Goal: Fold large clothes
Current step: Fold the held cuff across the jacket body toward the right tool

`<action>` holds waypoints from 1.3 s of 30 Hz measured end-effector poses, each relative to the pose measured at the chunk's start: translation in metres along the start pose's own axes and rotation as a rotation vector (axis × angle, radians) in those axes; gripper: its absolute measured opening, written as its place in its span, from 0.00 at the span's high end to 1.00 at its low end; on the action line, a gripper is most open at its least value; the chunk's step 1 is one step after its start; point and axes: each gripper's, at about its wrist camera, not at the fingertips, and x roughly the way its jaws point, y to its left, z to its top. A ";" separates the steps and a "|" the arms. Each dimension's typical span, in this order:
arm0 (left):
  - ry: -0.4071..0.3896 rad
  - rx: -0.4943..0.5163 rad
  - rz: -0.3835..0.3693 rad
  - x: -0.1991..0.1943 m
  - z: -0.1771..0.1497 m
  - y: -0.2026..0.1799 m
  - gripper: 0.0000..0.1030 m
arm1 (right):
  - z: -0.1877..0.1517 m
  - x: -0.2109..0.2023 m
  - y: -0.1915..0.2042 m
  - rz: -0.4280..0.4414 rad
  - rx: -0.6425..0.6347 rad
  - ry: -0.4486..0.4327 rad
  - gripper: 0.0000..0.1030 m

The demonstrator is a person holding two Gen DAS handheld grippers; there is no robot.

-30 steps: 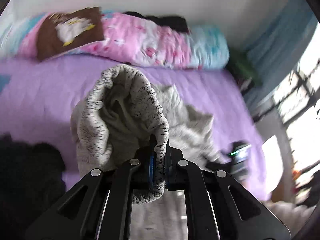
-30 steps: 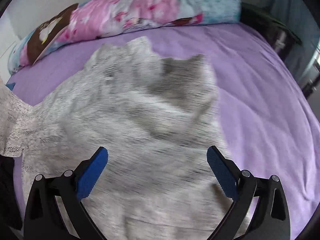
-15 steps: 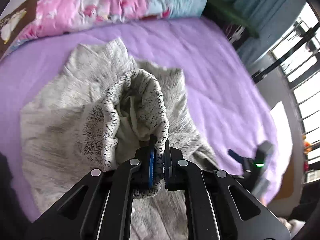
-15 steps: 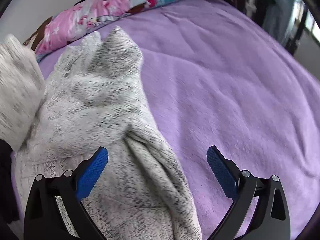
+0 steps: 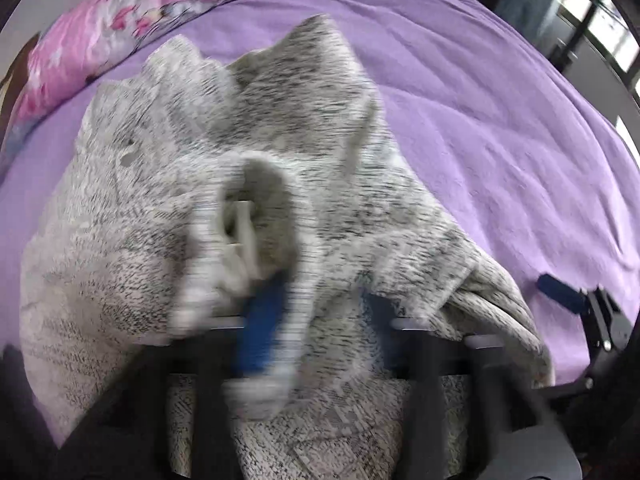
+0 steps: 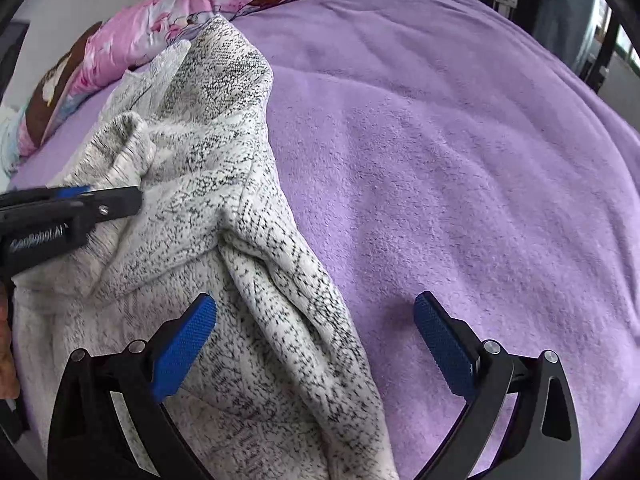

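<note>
Closest in, the right tongs (image 6: 316, 340) are spread wide with nothing between the blue pads (image 6: 184, 344); they hover low over the bed, straddling the edge where the grey knit sweater (image 6: 224, 208) meets the purple blanket (image 6: 460, 160). The left pad sits over a thick rolled ridge of the knit, the right pad over bare blanket. Off to the left of those, the left tongs (image 6: 86, 196) come in sideways with a bunched fold of sweater right at the tips. From the right camera they look pressed together on that fold, but the left wrist view is smeared with motion blur, so honestly I can't tell if they're still pinching or letting go. Beyond both tongs the sweater lies in a rumpled heap with two pointed bits sticking up toward the far side, and past that a pink floral pillow (image 6: 132, 48) runs along the far edge of the bed. What could go wrong: plush blanket grabs knit, so dragging the fold probably pulls the layers underneath along and the heap just gets worse. If the right tongs close where they are, they'd likely catch blanket along with the sweater edge. And a thick roll like that can slip out of a shallow bite.
</note>
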 end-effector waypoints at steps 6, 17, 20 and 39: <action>-0.064 -0.064 -0.327 -0.050 -0.015 0.026 0.06 | 0.005 -0.035 -0.011 -0.013 0.000 -0.053 0.06; -0.160 -0.263 -0.216 -0.117 -0.125 0.213 0.06 | 0.075 -0.070 0.049 0.185 -0.001 -0.153 0.06; -0.181 -0.413 -0.271 -0.112 -0.154 0.272 0.06 | 0.092 -0.058 0.077 0.274 -0.007 -0.106 0.10; -0.257 -0.682 -0.263 -0.047 -0.204 0.386 0.06 | 0.094 0.056 0.124 0.403 0.118 0.256 0.79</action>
